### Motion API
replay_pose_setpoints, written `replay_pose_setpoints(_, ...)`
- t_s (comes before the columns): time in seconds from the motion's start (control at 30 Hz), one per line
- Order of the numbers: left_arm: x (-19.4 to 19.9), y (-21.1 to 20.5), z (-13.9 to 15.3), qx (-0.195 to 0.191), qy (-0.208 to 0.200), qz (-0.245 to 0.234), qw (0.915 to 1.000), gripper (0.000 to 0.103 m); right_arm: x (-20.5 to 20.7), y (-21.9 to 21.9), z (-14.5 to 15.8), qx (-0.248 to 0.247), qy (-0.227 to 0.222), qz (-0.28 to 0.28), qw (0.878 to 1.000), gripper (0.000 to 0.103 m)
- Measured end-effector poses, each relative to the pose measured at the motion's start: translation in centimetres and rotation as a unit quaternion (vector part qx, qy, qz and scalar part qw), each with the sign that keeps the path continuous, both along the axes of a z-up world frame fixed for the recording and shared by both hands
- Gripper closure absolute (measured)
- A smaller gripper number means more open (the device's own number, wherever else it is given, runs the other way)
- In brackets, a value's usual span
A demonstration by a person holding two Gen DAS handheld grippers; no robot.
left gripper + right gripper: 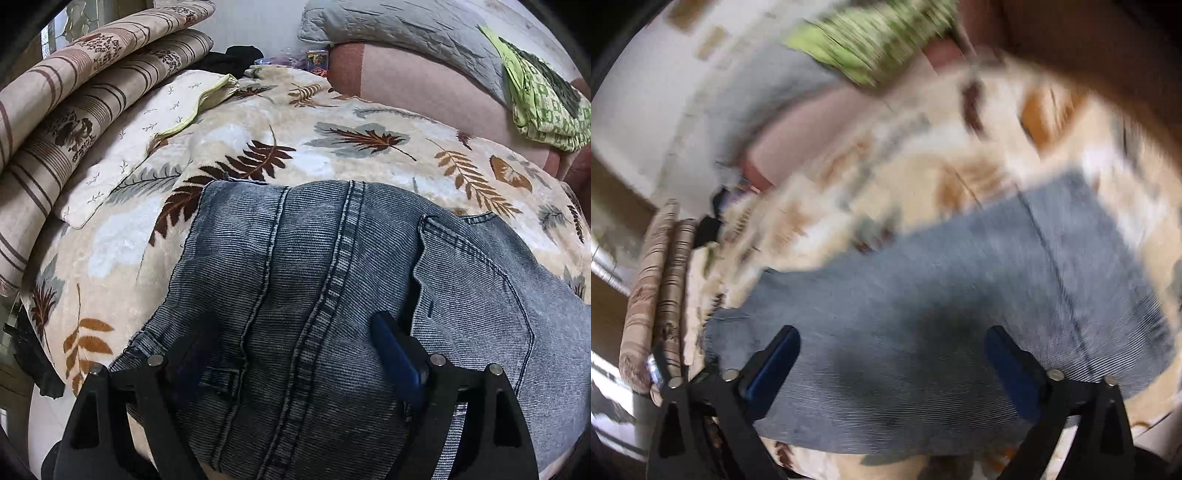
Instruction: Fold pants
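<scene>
Spread over the leaf-print blanket [229, 266], the jeans [314, 295] lie already doubled into a short stack — I judge one more fold or a tidy-up remains. My left gripper [295, 365] and right gripper [892, 365] both hang spread wide above the denim, gripping nothing

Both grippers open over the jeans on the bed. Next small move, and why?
Probably lower the left gripper onto the near denim edge and close. Its jaws stand apart over the jeans, pinching nothing, and the right gripper hovers open too; the jeans look only partly folded on the leaf blanket.
</scene>
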State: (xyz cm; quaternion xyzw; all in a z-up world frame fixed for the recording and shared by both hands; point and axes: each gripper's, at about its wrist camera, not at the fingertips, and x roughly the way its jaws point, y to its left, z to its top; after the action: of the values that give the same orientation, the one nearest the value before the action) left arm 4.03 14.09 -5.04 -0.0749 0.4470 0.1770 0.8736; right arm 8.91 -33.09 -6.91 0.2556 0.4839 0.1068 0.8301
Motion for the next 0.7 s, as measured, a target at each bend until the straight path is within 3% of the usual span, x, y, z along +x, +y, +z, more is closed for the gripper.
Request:
replay_pose_setpoints(0.03, 0.3, 0.0, -0.1, 0.0, 0.0, -0.001, 1.0, 0.018, 0.3, 0.0, -1.2, 0.004, 0.025, 0.001, 1.0, 0.0)
replay_pose_setpoints(0.17, 0.0, 0.0, -0.1, -0.001, -0.004, -0.002, 1.0, 0.017, -1.6, 0.7, 0.9, 0.01, -0.02, 0.007, 1.0, 0.001)
replay_pose_setpoints(0.27, -0.1, -0.2, -0.1, 0.001, -0.004, 0.002, 1.0, 0.016, -2.7, 0.8, 1.7, -0.018, -0.038, 0.001, 0.999, 0.001)
replay_pose_setpoints(0.43, -0.1, -0.3, -0.1, 0.003, -0.006, 0.003, 1.0, 0.015, -3.6, -0.5, 1.0, 0.015, -0.035, -0.018, 0.999, 0.001)
replay_pose_setpoints(0.7, 0.0, -0.3, -0.2, 0.01, -0.008, 0.004, 0.9999, 0.013, -2.9, -0.1, -0.5, 0.012, -0.029, -0.004, 0.999, 0.0)
